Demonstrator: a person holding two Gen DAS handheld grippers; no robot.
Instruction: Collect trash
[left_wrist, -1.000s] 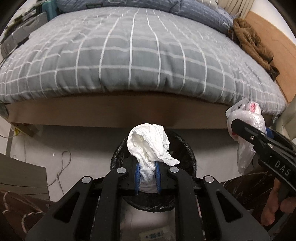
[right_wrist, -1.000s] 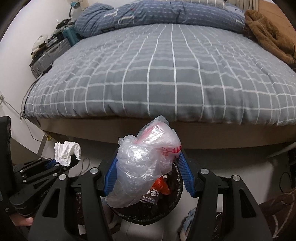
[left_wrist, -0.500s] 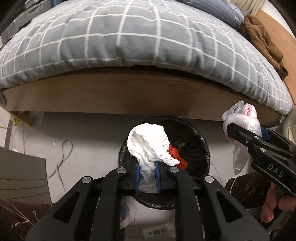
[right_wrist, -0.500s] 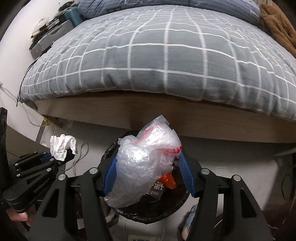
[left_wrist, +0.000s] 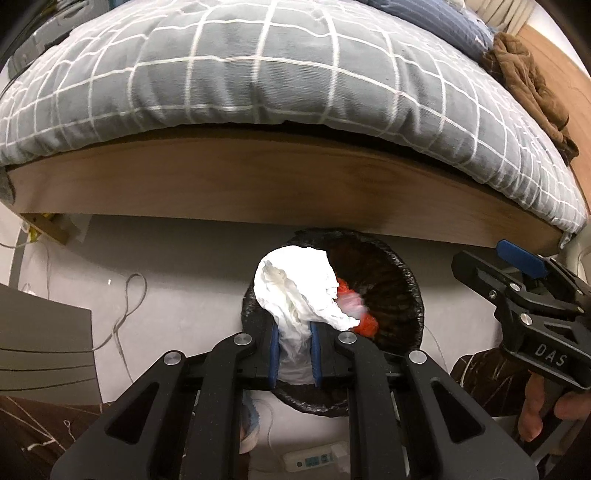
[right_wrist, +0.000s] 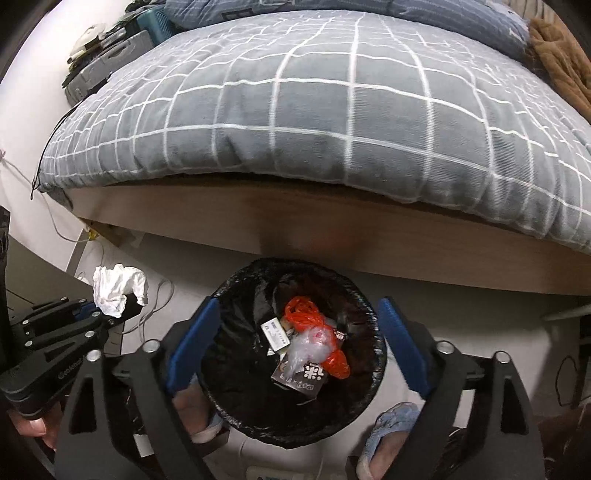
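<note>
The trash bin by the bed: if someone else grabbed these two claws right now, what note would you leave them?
Left claw: shut on the white tissue, held above the near rim of the black-lined bin.
Right claw: open and empty, over the bin mouth.
Done: the clear plastic bag lies inside the bin among the orange wrapper and other rubbish.
Left: open the left claw so the tissue drops in; probably nudge it forward first, since it sits near the rim.
</note>
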